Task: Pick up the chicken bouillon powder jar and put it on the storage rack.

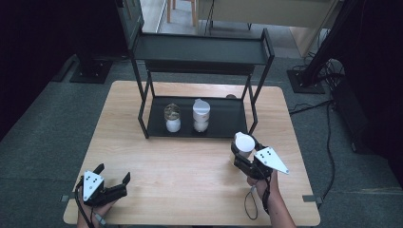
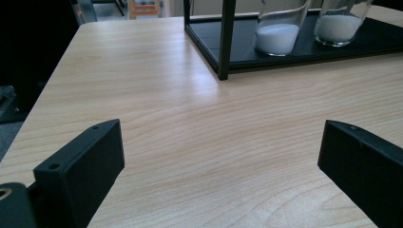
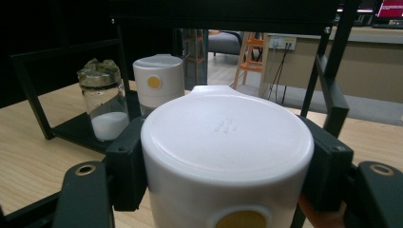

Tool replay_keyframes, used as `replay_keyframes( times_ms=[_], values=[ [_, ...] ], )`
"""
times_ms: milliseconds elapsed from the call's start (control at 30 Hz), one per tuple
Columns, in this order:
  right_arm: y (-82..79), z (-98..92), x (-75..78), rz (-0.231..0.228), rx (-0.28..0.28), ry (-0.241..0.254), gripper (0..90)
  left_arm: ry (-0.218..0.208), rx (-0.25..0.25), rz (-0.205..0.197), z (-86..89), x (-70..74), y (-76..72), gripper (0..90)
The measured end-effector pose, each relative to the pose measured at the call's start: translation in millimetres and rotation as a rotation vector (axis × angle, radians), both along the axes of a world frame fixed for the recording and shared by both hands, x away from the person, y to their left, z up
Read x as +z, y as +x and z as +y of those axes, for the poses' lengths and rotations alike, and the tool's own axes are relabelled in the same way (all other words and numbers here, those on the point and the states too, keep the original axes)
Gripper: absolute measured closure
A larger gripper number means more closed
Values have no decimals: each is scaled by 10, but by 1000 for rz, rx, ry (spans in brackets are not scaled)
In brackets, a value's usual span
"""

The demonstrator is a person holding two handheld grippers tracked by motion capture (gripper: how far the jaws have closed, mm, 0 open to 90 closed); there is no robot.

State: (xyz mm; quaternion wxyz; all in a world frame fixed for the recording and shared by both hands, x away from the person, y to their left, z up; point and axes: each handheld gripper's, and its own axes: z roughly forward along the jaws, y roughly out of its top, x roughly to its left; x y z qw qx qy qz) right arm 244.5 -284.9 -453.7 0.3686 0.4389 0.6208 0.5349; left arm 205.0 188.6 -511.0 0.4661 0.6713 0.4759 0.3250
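Two jars sit on the rack (image 1: 157, 127); a third, white-lidded jar (image 1: 244, 142), is clenched in my R tongs (image 1: 243, 153), just off the rack's R front corner. Step: carry to rack. Next: clear the post, set down beside the others. L tongs (image 1: 112, 174) released, idle on bench (image 1: 190, 180).

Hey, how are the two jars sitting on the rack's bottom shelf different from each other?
The left jar has a dull, crinkled greenish top, while the right jar wears a smooth white cap with a yellow dot. The left jar's clear glass is bare down its whole side, with white powder only at the bottom; the right jar's upper part is covered by its tall cap. Both stand upright, side by side on the black shelf, and hold white grains.
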Motion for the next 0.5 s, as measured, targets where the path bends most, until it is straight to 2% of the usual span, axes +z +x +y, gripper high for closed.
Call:
replay_keyframes(
  times_ms=[500],
  values=[
    [245, 163, 79, -2, -22, 2, 308, -5, -6, 2, 9, 2, -4, 14]
  ],
)
